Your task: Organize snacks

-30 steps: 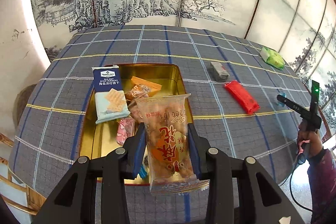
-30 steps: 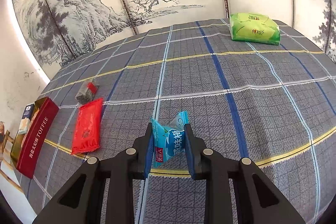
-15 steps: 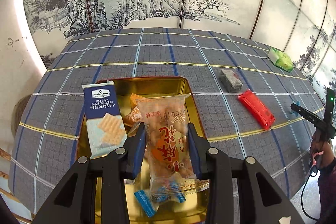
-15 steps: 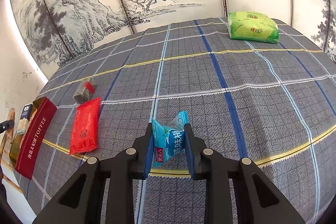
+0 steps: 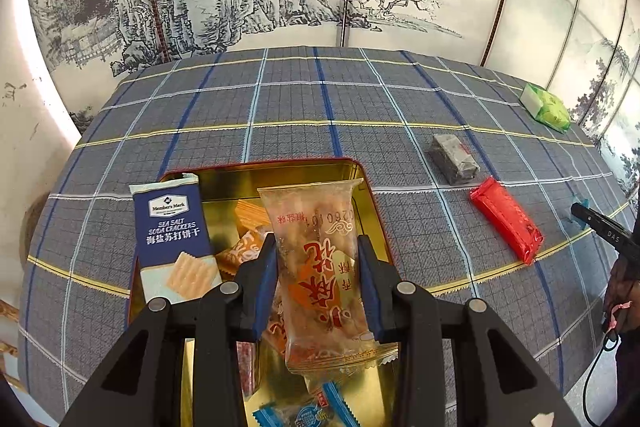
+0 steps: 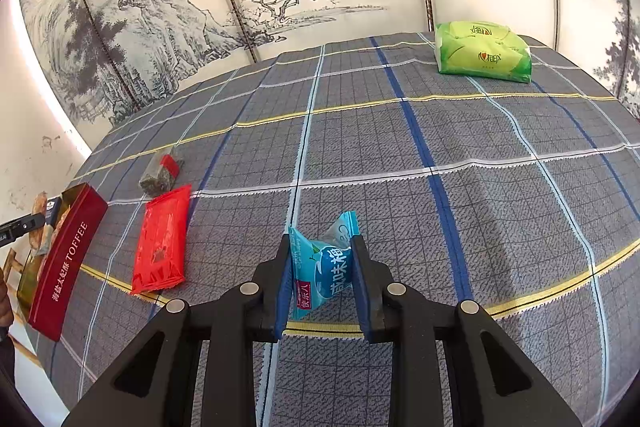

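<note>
My left gripper [image 5: 318,259] is shut on a clear snack packet with red characters [image 5: 320,251], held above the open gold tin [image 5: 360,187]. In the tin lie a blue sea salt cracker pack [image 5: 172,239], orange wrapped sweets [image 5: 244,247] and a blue candy [image 5: 304,415]. My right gripper [image 6: 320,259] is shut on a small blue candy packet [image 6: 324,267], just above the checked tablecloth. The tin shows in the right wrist view as a red TOFFEE box [image 6: 68,259] at far left.
On the cloth lie a red packet [image 5: 506,219] [image 6: 162,239], a grey packet [image 5: 454,159] [image 6: 160,175] and a green tissue pack [image 5: 546,105] [image 6: 482,53]. A painted folding screen stands behind the table. The right gripper's tip [image 5: 600,223] shows at the left view's right edge.
My left gripper has moved forward over the tin with the clear packet; the tin now lies under it. The right gripper holds still with the blue candy.
</note>
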Demonstrator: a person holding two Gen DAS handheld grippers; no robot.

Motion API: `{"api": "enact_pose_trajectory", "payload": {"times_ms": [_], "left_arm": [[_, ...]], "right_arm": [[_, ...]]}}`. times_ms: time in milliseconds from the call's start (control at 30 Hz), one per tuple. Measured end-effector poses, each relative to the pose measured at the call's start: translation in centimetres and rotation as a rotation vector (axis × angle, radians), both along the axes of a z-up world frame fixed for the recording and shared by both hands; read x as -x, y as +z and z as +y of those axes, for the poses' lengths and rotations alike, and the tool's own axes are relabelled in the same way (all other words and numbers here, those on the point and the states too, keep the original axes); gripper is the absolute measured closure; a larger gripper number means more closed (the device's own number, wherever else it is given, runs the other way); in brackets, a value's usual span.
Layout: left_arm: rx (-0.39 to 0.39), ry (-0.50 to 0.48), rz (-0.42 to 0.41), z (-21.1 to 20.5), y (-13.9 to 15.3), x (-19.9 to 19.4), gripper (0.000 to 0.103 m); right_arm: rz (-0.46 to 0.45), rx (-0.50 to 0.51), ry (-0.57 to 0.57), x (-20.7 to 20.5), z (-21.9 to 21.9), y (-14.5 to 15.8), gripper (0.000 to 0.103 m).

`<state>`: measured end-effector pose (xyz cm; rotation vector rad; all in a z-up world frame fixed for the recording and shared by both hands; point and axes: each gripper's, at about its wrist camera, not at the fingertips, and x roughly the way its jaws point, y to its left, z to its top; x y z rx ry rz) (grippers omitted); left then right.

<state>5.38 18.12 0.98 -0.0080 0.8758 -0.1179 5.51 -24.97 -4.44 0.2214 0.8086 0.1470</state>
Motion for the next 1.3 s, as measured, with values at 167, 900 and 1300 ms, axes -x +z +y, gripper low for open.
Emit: {"api": "enact_pose_trajectory", "payload": {"times_ms": [167,900,1300], "left_arm": [[-0.01,-0.003,0.003,-0.4,-0.3,-0.7,0.069],[-0.039,-0.011,0.002,-1.2,-1.3,-1.4,0.069],[-0.061,-0.008,-0.024,-1.2,-0.8,-0.6,0.069]], "right_arm": [[0.001,0.001,0.0,0.0,0.0,0.0,0.076],[0.006,0.006,-0.004,-0.3,0.1,-0.1,0.076],[0.016,0.0,-0.01,-0.3,0.0,-0.6,0.075]]}}
